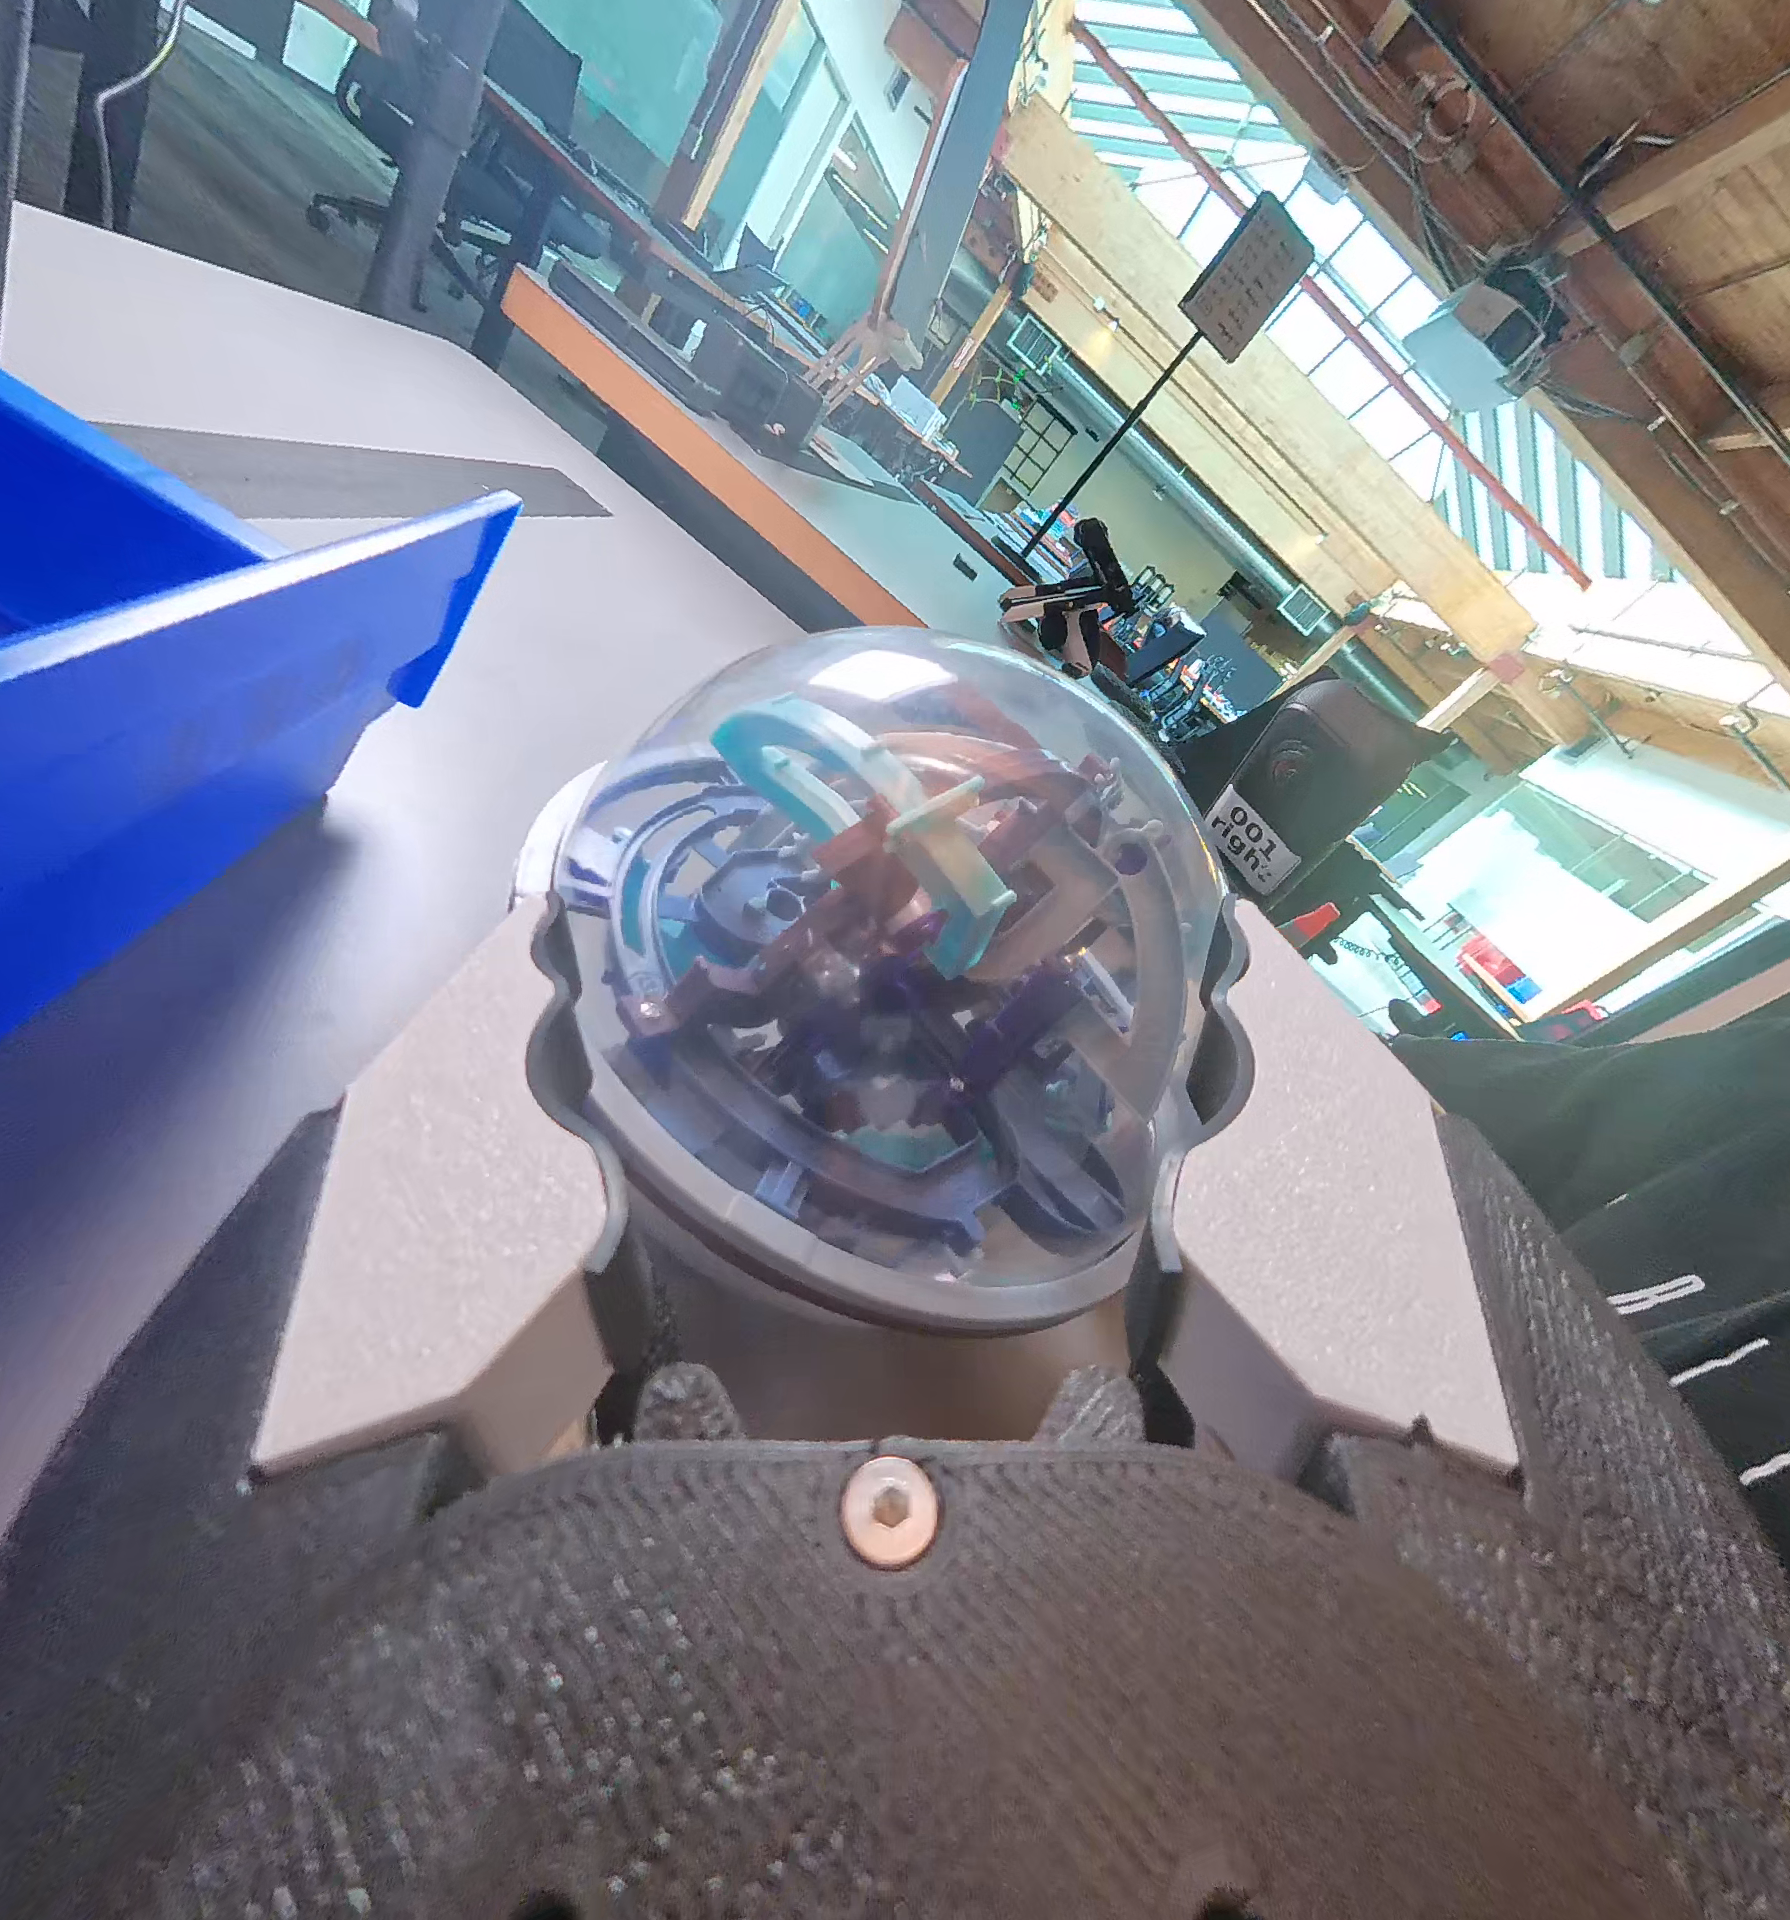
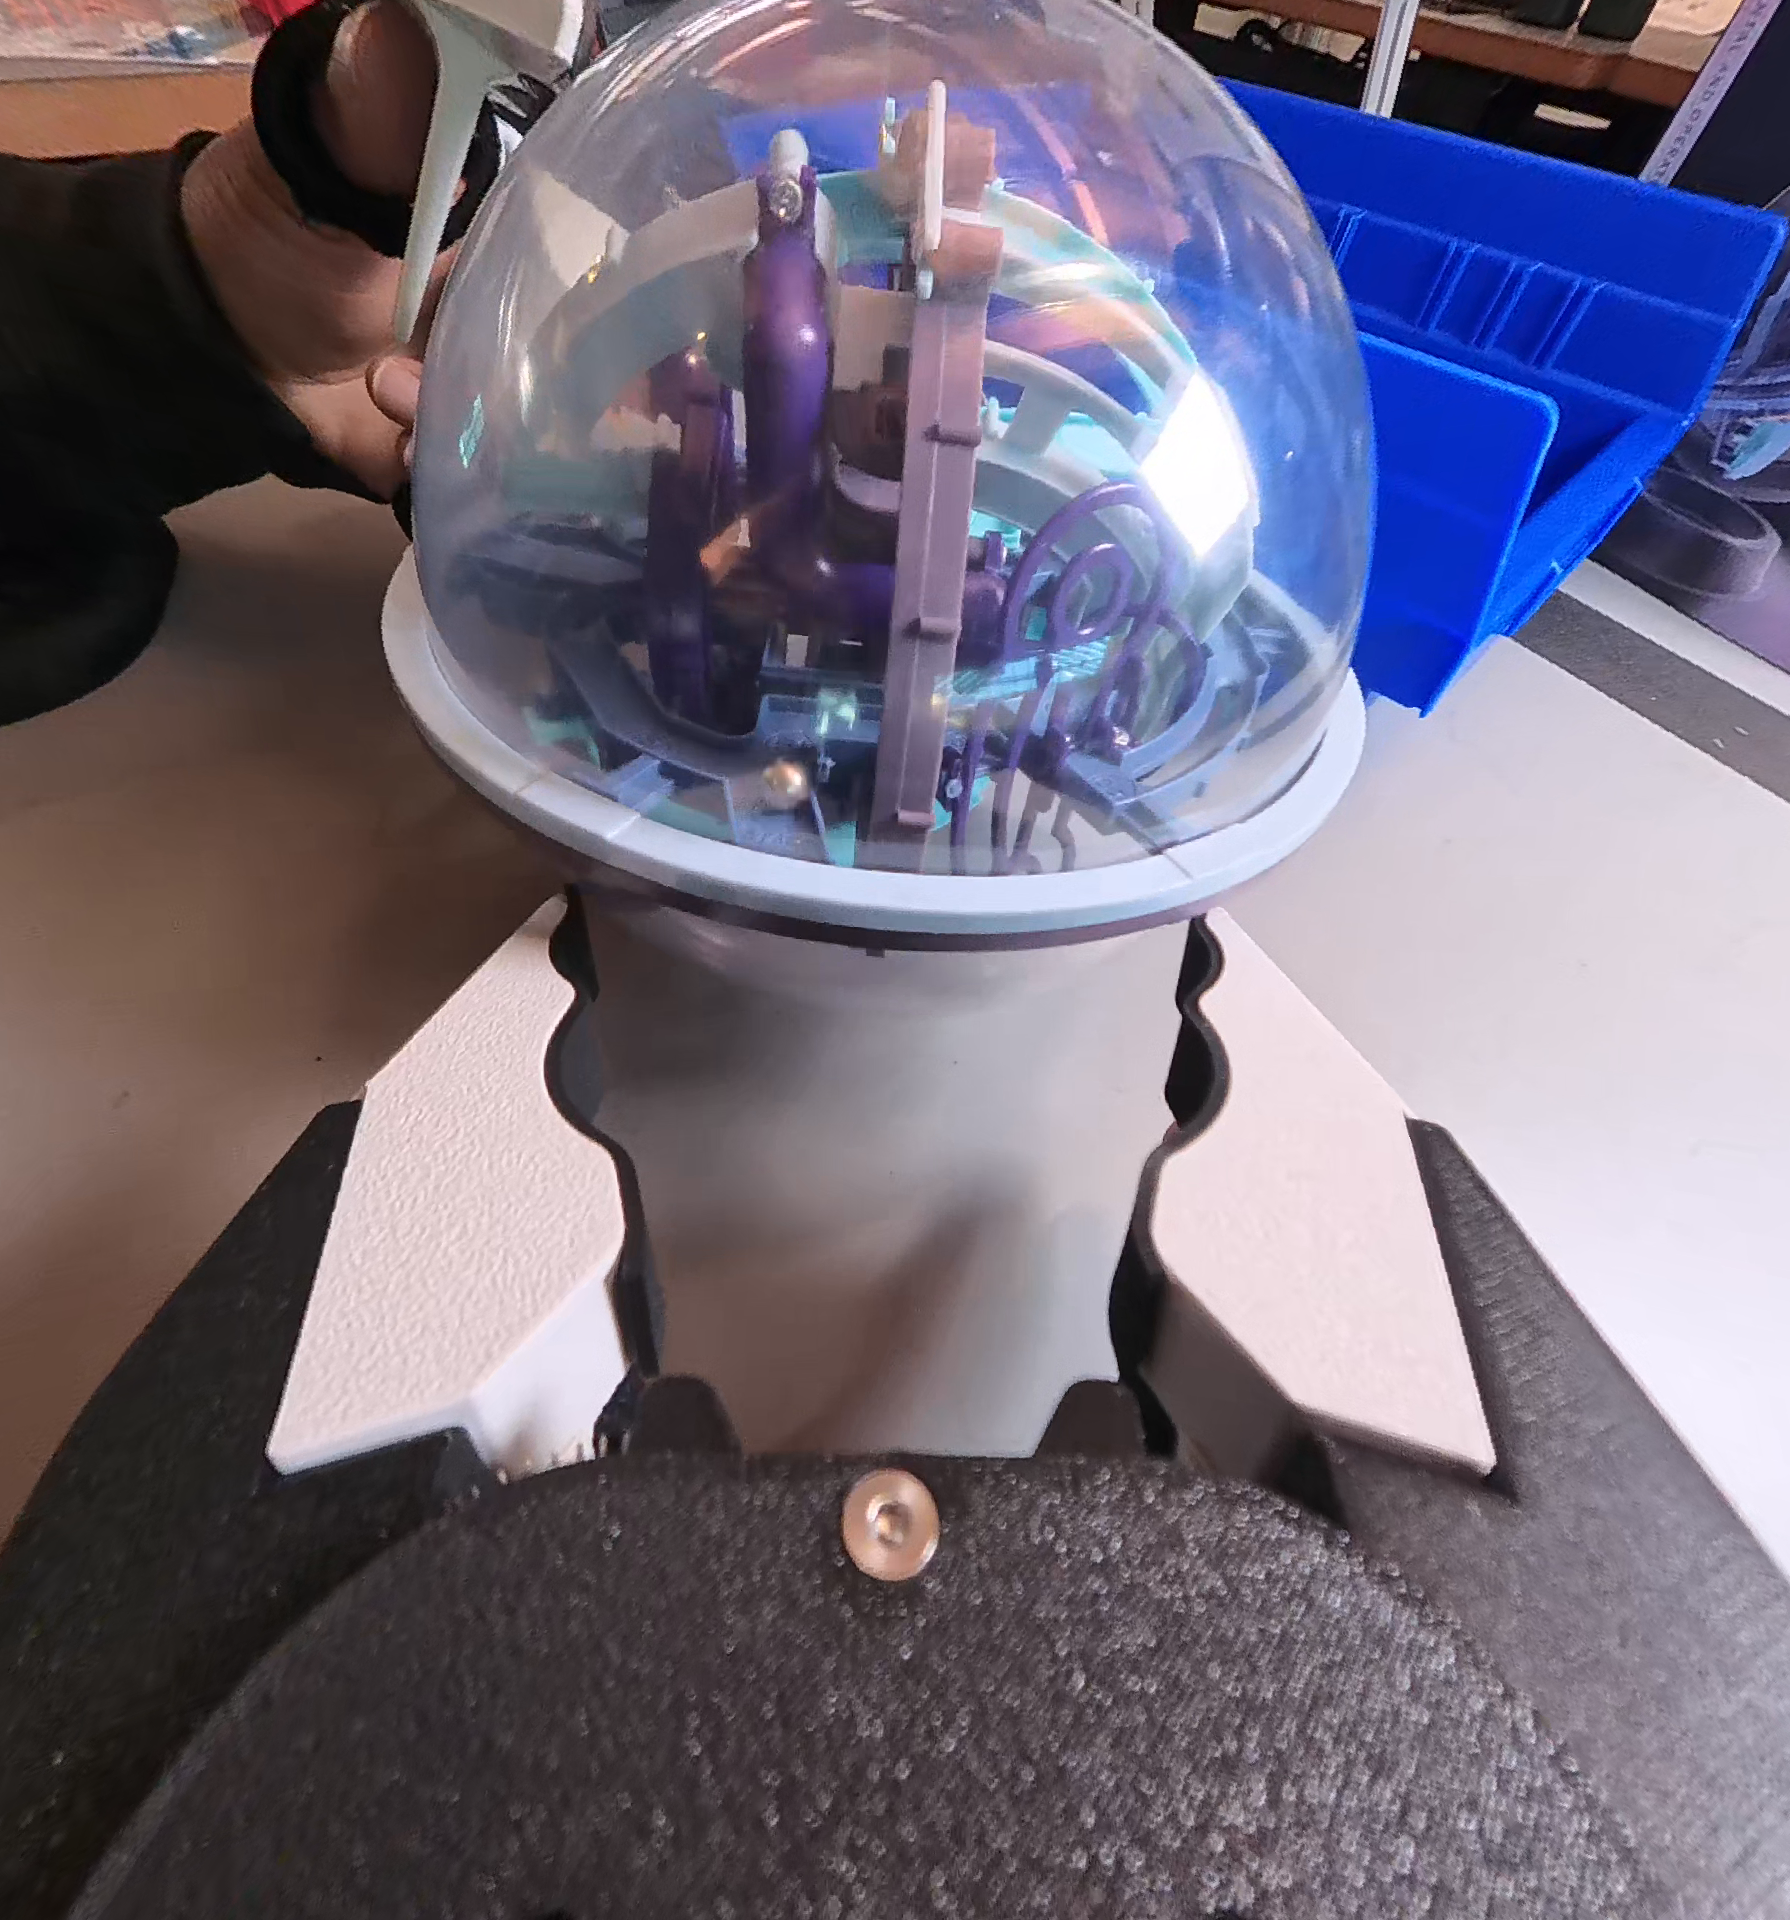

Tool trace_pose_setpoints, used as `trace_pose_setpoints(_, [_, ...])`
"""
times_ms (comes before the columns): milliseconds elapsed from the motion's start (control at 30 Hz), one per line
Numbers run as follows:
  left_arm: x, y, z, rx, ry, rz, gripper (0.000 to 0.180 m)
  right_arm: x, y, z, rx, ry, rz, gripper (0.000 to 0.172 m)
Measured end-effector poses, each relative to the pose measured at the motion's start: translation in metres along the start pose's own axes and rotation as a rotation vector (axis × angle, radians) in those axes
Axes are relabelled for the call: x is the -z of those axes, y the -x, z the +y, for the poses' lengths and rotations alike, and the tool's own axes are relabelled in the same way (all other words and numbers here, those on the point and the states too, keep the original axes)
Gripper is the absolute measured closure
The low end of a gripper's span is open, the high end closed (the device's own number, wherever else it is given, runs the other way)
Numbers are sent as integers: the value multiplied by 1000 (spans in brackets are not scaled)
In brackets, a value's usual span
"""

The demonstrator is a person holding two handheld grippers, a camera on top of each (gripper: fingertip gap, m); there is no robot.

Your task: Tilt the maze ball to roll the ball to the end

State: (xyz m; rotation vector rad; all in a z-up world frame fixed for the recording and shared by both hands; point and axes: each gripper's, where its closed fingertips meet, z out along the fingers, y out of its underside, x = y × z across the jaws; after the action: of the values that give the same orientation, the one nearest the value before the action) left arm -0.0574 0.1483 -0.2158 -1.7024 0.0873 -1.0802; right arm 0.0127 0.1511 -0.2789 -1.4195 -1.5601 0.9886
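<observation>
Clamping the maze ball (image 2: 886,488) from opposite sides, both grippers have their jaws spread wide and pressed against it. In the right wrist view, the right gripper (image 2: 886,1039) holds the ball by its opaque grey lower half, the wavy dark pads (image 2: 579,1049) bearing on either side just under the pale equator ring (image 2: 870,868), with the clear dome standing upright above. A small metallic ball (image 2: 785,779) sits on a track low inside the dome, near the ring. In the left wrist view, the left gripper (image 1: 886,997) grips the same maze ball (image 1: 870,935) around the ring and dome, tilted, with teal, brown and purple tracks visible through the plastic. The ball is held over a pale counter (image 2: 1556,987). A blue plastic bin (image 2: 1556,395) stands just behind and beside it. A person's hand (image 2: 299,312) in a dark sleeve shows behind the dome at upper left.
</observation>
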Motion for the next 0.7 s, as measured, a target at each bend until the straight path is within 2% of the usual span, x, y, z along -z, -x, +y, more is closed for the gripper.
trace_pose_setpoints(500, [1,-1,-1,81,35,-71,65,-2,4,3,-14,20,-29,60])
trace_pose_setpoints(700, [4,-8,-5,-33,48,-106,69,-6,11,10,1,74,-69,68])
